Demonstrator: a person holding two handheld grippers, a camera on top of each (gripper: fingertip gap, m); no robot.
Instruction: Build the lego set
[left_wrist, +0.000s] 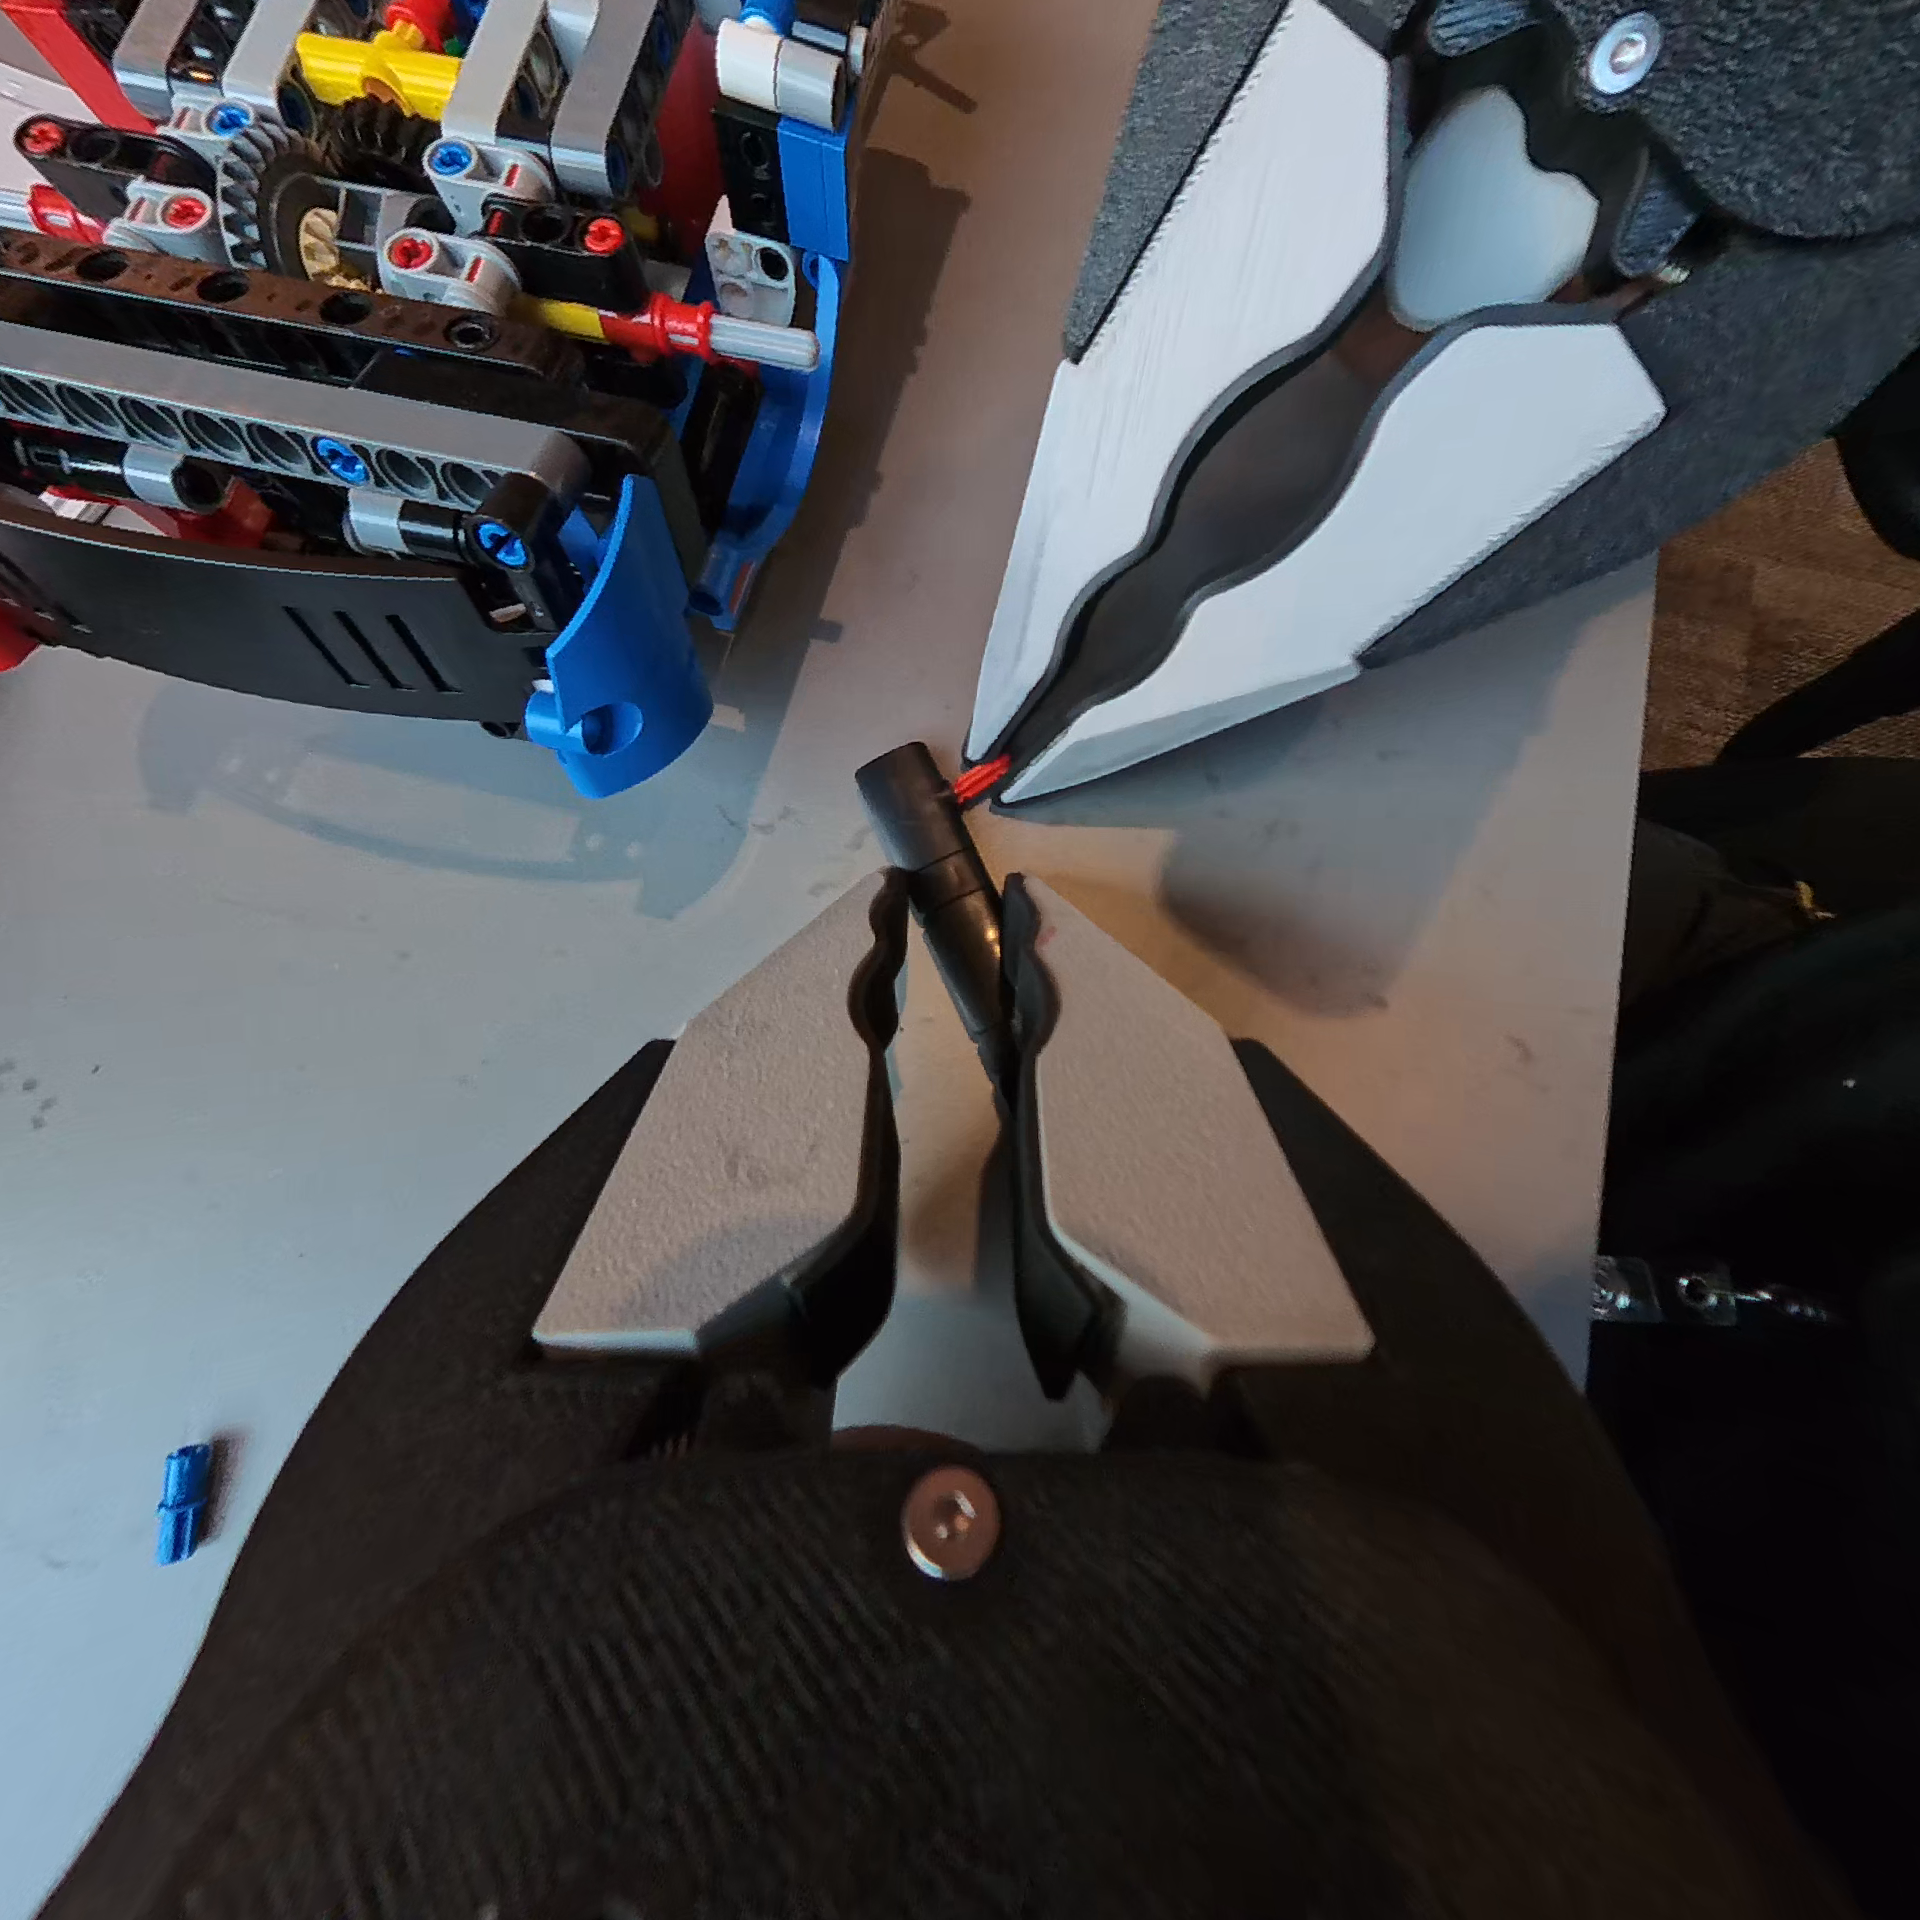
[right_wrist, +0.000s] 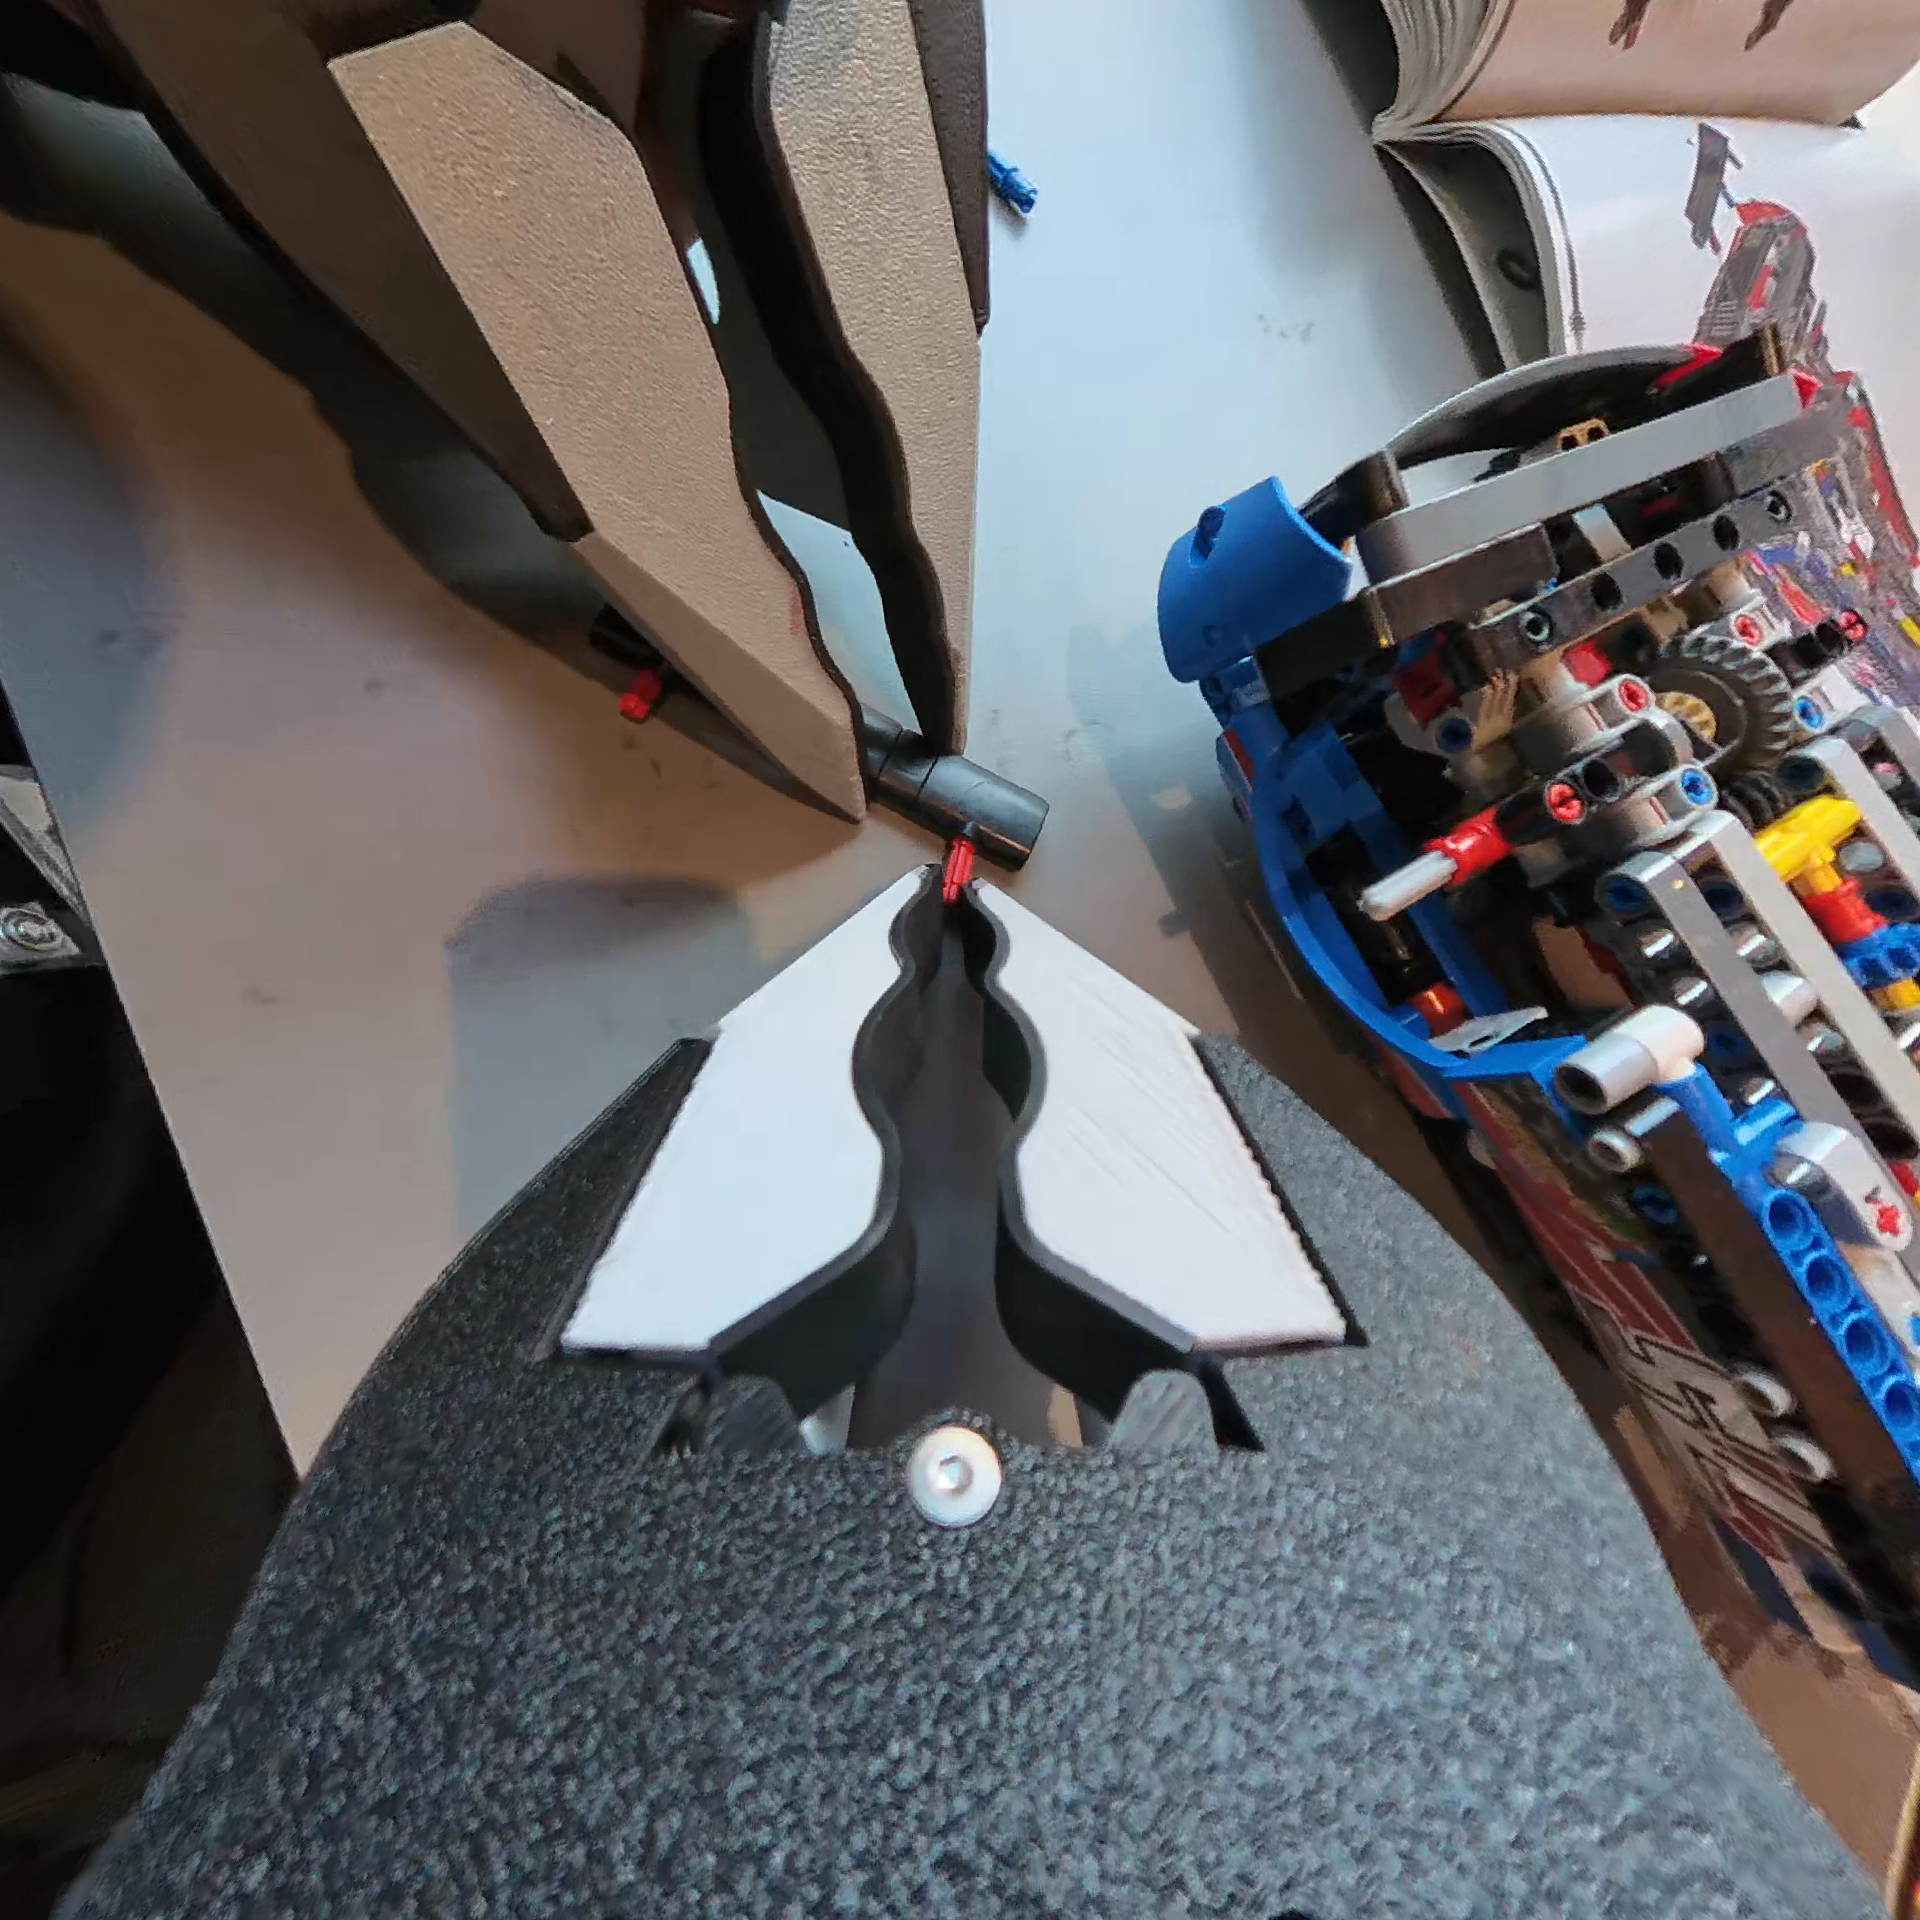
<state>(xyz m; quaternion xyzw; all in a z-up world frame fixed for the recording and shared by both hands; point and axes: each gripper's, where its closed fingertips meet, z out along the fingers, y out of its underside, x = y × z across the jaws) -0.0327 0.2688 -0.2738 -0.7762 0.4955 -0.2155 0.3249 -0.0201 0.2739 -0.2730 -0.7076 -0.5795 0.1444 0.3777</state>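
The left gripper (left_wrist: 951, 894) was closed on a black tubular connector (left_wrist: 930, 862). The part was clamped between the fingertips, with its rear section held between the pads and its open front end projecting just beyond the tips. In the right wrist view, the same connector (right_wrist: 956, 805) was seen emerging from the tips of the left gripper (right_wrist: 914, 764), lying roughly level above the grey table (right_wrist: 312, 831).

The right gripper (right_wrist: 951, 883) was closed narrowly on a small red pin (right_wrist: 956, 868). Only the front end of the pin projected from between the fingertips. This end was in contact with the side of the connector, near its open end. In the left wrist view, the red pin (left_wrist: 982, 779) was seen at the tips of the right gripper (left_wrist: 992, 784), touching the connector on the side facing the right gripper. Whether the pin was seated in a hole could not be determined.

The partly built lego vehicle (left_wrist: 416, 364) stood on the table (left_wrist: 312, 1039), beyond and to the left of the left fingers and well apart from them. In the right wrist view it (right_wrist: 1610, 831) stood to the right of the right fingers.

A loose blue pin (left_wrist: 182, 1507) lay on the table behind and to the left of the left fingertips. An open instruction booklet (right_wrist: 1558, 156) lay beyond the vehicle.
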